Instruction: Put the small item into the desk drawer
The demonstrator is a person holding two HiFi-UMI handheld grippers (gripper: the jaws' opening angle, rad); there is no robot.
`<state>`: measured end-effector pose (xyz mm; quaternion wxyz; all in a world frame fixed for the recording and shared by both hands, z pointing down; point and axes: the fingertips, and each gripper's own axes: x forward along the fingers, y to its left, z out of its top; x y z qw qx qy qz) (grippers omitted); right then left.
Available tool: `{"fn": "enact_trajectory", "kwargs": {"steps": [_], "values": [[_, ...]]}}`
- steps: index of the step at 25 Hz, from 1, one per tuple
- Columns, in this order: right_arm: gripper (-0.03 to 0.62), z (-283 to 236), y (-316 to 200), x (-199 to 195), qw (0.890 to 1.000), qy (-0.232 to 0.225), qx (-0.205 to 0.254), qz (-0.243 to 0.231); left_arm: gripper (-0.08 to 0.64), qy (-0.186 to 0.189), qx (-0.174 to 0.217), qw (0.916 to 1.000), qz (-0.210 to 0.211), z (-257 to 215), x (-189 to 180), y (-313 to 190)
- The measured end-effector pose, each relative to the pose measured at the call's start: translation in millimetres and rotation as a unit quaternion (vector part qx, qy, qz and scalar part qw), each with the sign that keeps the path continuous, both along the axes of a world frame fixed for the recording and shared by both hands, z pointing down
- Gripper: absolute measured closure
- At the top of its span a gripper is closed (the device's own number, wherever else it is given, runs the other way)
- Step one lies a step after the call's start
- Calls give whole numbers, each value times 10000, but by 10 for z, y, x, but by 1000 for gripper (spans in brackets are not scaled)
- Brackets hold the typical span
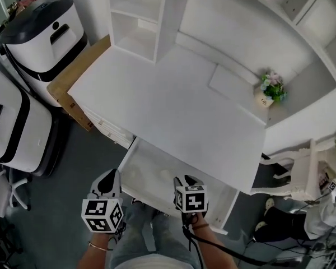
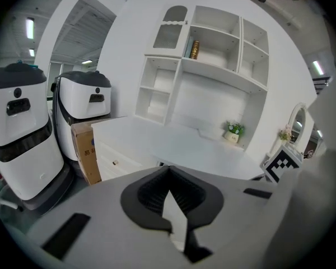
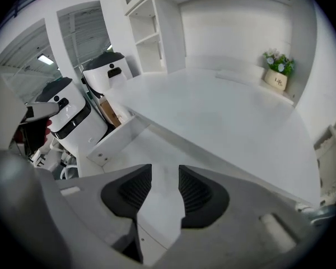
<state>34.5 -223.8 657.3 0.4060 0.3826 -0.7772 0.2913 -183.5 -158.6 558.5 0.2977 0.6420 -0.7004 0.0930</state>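
The drawer (image 1: 151,175) stands open under the desk (image 1: 173,105), and I judge that the fetching step comes next. The only small item I see, a flower pot (image 1: 270,89), stands far back on the desk. The left gripper (image 2: 169,172) is clenched on nothing and the right gripper (image 3: 164,179) is released, so a long reach is needed. Only the head view and the right gripper view show the inside of the drawer.

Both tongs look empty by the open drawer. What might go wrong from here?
1. The small flower pot stands far back on the desk; the open right tongs might tip it on a long reach.
2. The open drawer juts toward the person's legs and may get bumped.
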Motion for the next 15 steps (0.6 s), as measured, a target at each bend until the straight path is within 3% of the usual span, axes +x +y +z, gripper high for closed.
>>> {"fn": "enact_trajectory", "kwargs": {"steps": [8,10,15], "values": [[559,-872,-130,434,9923,-204,1004,700,563,40,437,9972,607,-424,382,-237],[586,-1119,-171,575,9864,-277,1316,940,563,25,574,9957,732,-546,458,-334],[585,-1819,-313,992,9623,-444,2214,1518,563,-39,1106,9891,973,-976,618,-646]]}}
